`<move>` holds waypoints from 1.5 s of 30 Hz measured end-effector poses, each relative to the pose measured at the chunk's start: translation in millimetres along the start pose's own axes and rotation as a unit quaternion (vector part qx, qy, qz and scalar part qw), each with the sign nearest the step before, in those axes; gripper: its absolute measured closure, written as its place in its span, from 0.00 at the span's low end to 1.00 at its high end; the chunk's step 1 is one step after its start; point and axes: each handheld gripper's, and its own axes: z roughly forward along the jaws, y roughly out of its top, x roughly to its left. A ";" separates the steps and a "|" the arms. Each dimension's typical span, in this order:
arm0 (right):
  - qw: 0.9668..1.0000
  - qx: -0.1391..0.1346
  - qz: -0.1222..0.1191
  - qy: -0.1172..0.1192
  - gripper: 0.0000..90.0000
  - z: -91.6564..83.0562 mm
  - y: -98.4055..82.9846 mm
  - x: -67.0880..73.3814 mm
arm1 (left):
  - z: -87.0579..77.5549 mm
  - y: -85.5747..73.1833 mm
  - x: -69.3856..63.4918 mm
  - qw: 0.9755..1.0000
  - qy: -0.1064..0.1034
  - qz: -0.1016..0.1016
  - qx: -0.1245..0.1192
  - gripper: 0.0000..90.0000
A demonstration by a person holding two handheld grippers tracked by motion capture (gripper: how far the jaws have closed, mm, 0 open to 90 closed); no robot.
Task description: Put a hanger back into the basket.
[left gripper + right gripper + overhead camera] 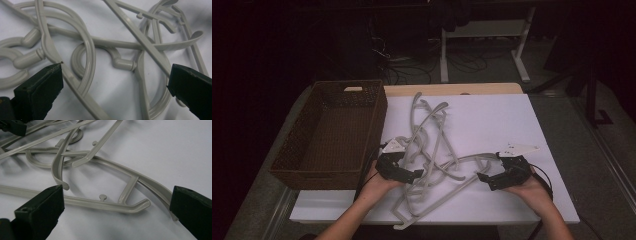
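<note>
Here, at the left gripper [115, 82]: both black jaws wide apart, nothing between them but the tangle of grey plastic hangers [100, 47] lying on the white tabletop [110, 85] just ahead. No contact with any bar yet, as far as can be judged. Closest to the left jaw, a curved ribbed shoulder of one hanger; further ahead, a hook with a round neck [120, 62], crossed by a long straight bar.

Likewise at the right gripper [116, 205]: jaws spread open and empty, low over the table. Just in front of them, the end of one hanger arm [125, 207] with a small peg and a short strut, and behind it more crossing arms.

Seen from the high view: left gripper [404, 175] at the left edge of the pile, right gripper [489, 181] at its right edge, each held in a hand, with the hangers [432, 150] heaped and interlocked in the middle of the table [512, 120].

Further out, to the left of the pile, a brown woven basket [377, 107], standing just beside the hangers. Inside, only its dark bottom visible; probably empty, though rather dim there to be certain.

So, judged from this: sorting hardly begun. No hanger lifted, none in the basket, the whole tangle left to separate and move.
</note>
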 end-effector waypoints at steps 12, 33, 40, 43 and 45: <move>1.000 0.003 -0.003 0.000 0.00 1.2 0.1 0.6 | 7.3 -8.9 0.2 0.999 0.016 -0.010 0.031 0.00; 1.000 0.004 -0.004 0.000 0.00 1.8 0.3 0.9 | 12.0 -4.6 -0.5 0.996 0.075 -0.015 0.048 0.45; 1.000 0.004 -0.004 0.000 0.00 2.0 0.5 0.7 | 14.0 -2.7 -2.2 0.994 0.098 -0.013 0.048 0.61; 1.000 0.004 -0.004 0.000 0.00 2.0 0.5 0.8 | 14.2 -2.2 -2.1 0.993 0.104 -0.016 0.048 0.66; 1.000 0.005 -0.004 0.000 0.00 2.0 0.6 0.8 | 14.2 -1.9 -1.8 0.993 0.104 -0.022 0.047 0.67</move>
